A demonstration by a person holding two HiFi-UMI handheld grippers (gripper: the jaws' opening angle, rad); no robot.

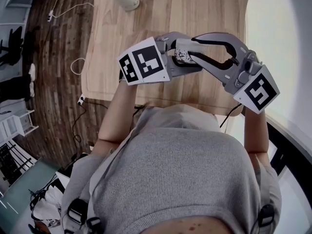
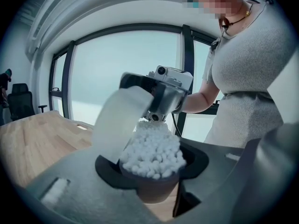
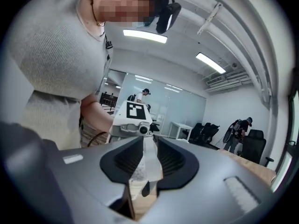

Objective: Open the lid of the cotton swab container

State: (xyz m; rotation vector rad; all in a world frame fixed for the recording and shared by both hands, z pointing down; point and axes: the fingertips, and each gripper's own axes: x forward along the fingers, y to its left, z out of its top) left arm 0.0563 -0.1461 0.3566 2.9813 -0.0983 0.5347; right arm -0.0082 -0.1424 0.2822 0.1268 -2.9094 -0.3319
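My left gripper [image 2: 152,171]: grey body, black pads. Container [image 2: 152,192] shows a dark cup, white swabs [image 2: 154,155], milky translucent lid [image 2: 122,125]. Marker cube [image 1: 144,62] left of container: black-and-white squares. Table [image 1: 204,9] beneath container: pale wood grain. My sweater [image 1: 185,169]: grey, fine ribbing.
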